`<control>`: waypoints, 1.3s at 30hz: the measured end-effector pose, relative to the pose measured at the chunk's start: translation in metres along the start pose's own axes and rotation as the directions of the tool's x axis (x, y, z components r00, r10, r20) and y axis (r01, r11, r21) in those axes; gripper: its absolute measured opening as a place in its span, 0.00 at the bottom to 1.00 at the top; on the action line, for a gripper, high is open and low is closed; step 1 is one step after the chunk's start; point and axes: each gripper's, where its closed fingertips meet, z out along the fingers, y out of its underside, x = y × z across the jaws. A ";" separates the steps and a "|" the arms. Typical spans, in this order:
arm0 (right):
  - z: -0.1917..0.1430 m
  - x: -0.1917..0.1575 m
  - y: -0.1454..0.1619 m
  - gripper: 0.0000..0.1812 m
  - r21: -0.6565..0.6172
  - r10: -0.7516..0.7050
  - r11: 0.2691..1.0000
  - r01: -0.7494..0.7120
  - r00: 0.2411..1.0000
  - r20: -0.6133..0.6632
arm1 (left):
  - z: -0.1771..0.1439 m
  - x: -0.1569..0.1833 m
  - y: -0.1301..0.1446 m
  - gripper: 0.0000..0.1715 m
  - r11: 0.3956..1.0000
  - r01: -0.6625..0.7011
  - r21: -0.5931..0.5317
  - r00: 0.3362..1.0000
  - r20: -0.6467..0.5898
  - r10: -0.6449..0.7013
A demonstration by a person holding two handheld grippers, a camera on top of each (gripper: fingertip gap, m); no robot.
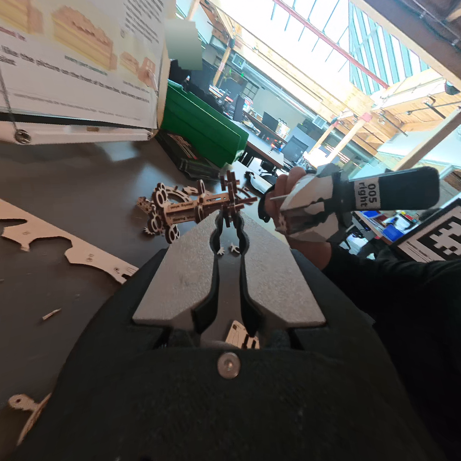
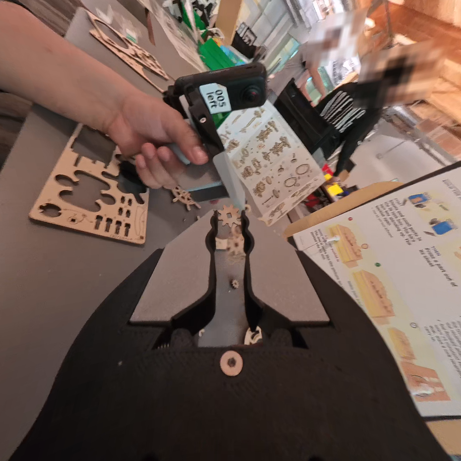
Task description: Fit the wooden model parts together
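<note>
While seen at mid frame in the left wrist view, clamped by its dark brown spoked end: light brown wooden model beam with ringed wheels, over the dark grey table top. Cannot tell whether resting on it or lifted.

Left gripper: fingers almost together, pinching that spoked end.

Right gripper, mid frame in the right wrist view: tips closed on a small pale wooden toothed gear, just beside the tip of the other gripper.

More small gears blurred on the table between the right fingers.

At left of that view, flat on the table: pale plywood sheet with cut-out holes.

Behind the left hand: folded white leaflet with part drawings.

Upper middle of the left wrist view: green box.
</note>
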 end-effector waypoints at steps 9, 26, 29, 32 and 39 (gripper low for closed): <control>0.003 -0.069 0.058 0.08 -0.262 0.134 0.965 -0.028 0.908 0.397 | -0.001 -0.004 0.000 0.04 1.000 0.018 0.003 1.000 0.010 -0.018; 0.023 0.020 0.015 0.00 -0.218 0.048 0.976 -0.028 0.995 0.088 | 0.003 0.000 0.006 0.04 0.999 0.011 -0.039 1.000 0.007 -0.010; 0.033 0.019 0.023 0.02 -0.277 -0.012 0.960 0.043 0.993 0.114 | 0.003 -0.002 0.006 0.04 0.999 0.008 -0.039 1.000 0.019 -0.008; 0.036 0.018 0.025 0.00 -0.282 -0.048 0.956 0.079 0.992 0.113 | 0.002 -0.005 0.005 0.04 0.999 -0.003 -0.034 0.999 0.044 0.004; 0.034 0.016 0.029 0.00 -0.270 -0.117 0.952 0.143 0.987 0.109 | 0.004 -0.006 0.008 0.04 0.995 -0.077 -0.064 0.992 0.093 0.083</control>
